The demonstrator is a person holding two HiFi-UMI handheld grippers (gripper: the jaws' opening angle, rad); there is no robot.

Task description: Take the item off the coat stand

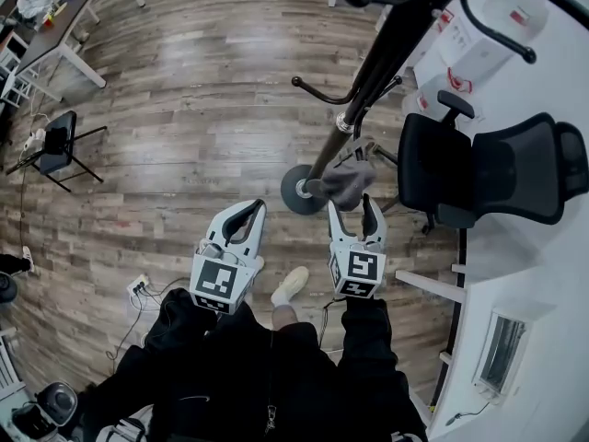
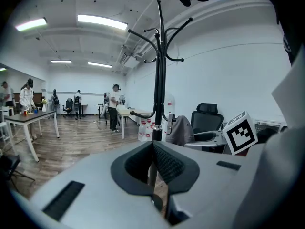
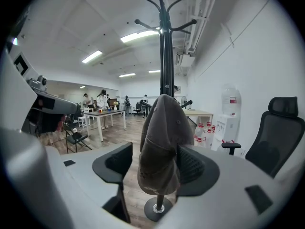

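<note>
A grey-brown cap hangs on a low hook of the black coat stand, whose round base stands on the wood floor. My right gripper is open around the cap. In the right gripper view the cap hangs between the two pads; the left pad stands clear of it, and the right one is partly hidden behind it. My left gripper is shut with nothing in it, to the left of the stand. In the left gripper view the stand's pole and the cap lie ahead.
A black office chair stands right of the stand, by a white table. White boxes sit behind the stand. A small folding chair and a desk are far left. Cables lie on the floor near my feet.
</note>
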